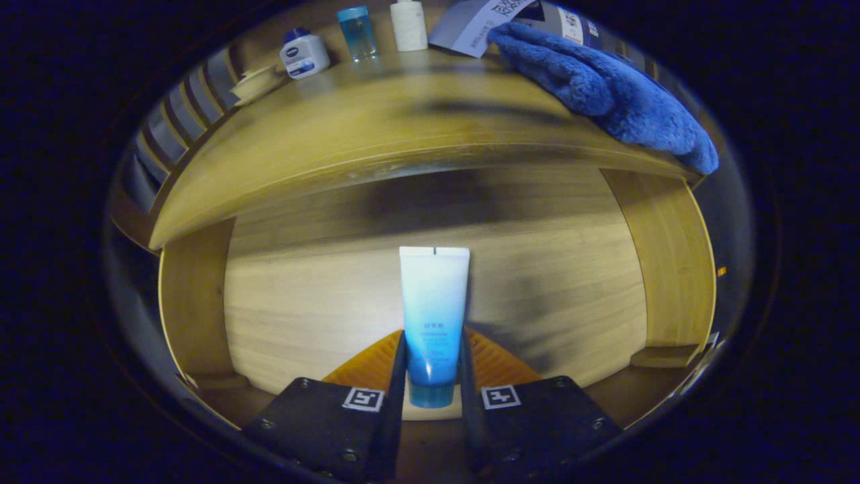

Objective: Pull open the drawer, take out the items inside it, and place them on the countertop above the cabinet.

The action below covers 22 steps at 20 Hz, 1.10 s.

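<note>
Gripping tube [433,316], fingers [398,366] clamped on its sides, open drawer [336,296] floor bare around, countertop [376,128] edge beyond

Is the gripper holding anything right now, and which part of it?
Yes. The gripper is shut on the blue and white tube, both fingers pressing its lower cap end, above the open drawer.

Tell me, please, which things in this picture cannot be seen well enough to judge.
- Gripper view: the tube's cap end sits between the fingers, which press on its sides; its contact with the drawer floor is hidden.
- Drawer's back: dark under the countertop.
- Blue towel covers part of the countertop and a printed sheet.
- White bottle: top cut off.
- Print on the small jar: too small.
</note>
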### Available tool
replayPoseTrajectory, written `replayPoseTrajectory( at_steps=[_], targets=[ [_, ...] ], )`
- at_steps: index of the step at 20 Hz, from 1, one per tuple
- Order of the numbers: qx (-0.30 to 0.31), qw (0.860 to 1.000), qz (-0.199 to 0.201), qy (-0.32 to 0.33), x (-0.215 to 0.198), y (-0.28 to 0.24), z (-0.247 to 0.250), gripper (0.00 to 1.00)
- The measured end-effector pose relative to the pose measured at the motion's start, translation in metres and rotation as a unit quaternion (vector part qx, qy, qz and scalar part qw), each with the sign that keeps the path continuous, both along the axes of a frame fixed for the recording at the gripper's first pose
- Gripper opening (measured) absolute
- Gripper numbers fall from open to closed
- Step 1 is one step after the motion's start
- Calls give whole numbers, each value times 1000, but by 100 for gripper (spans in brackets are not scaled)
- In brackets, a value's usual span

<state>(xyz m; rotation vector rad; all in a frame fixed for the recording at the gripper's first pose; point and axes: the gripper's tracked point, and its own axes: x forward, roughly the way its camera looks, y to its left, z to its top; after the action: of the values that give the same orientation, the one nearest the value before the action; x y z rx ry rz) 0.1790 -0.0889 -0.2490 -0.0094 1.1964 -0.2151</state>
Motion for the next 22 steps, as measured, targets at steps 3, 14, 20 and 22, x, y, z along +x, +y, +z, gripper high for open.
replayPoseTrajectory(
  at_steps=[3, 14, 20, 22],
  targets=[
    [18, 998, 43, -48, -5, 15, 15, 38],
    [60, 948, 89, -300, -29, 47, 112, 38],
    [43, 896, 95, -431, -37, 29, 185, 38],
    [40, 878, 95, -468, -26, 22, 214, 38]
  ],
)
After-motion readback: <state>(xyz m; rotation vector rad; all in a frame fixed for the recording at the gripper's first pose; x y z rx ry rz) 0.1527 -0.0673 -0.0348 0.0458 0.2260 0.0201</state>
